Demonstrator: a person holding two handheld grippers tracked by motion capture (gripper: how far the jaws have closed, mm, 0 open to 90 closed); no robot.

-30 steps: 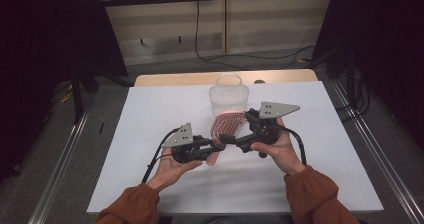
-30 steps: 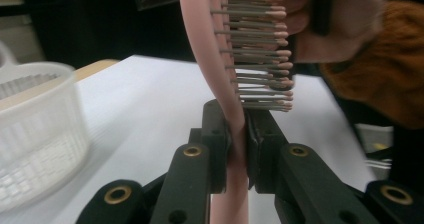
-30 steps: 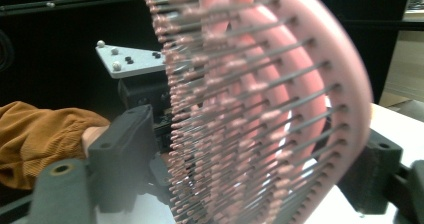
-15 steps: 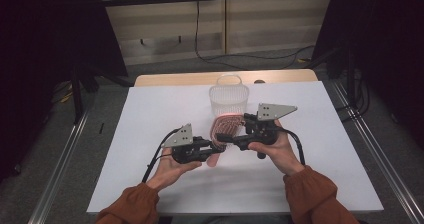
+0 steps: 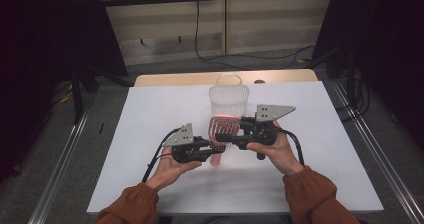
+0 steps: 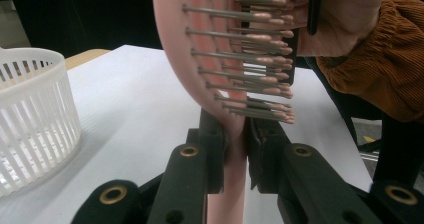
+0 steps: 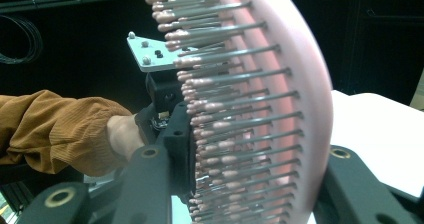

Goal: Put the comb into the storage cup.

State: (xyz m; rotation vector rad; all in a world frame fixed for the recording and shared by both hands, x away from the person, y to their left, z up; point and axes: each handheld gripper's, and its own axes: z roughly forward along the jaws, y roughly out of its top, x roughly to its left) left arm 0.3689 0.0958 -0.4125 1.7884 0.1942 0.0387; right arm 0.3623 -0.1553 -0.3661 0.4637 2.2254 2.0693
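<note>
A pink hairbrush [image 5: 222,125] with metal bristles is held above the white table between both grippers. My left gripper [image 5: 212,151] is shut on the brush's neck, just below the head; in the left gripper view the jaws [image 6: 235,134] pinch the pink stem [image 6: 227,184]. My right gripper [image 5: 223,135] comes in from the right. Its jaws straddle the brush head [image 7: 295,84], one pad against the bristle tips and the other behind the pink back, shut on it [image 7: 255,154].
A white slatted plastic basket [image 5: 229,96] with a handle stands upright on the table just beyond the brush, also at the left of the left gripper view [image 6: 30,114]. The white tabletop [image 5: 320,184] spreads around the hands; a wooden edge [image 5: 175,79] runs behind it.
The brush head has swung from a tilt to more upright, and my right gripper has shifted slightly left onto it. The left gripper has stayed put.
</note>
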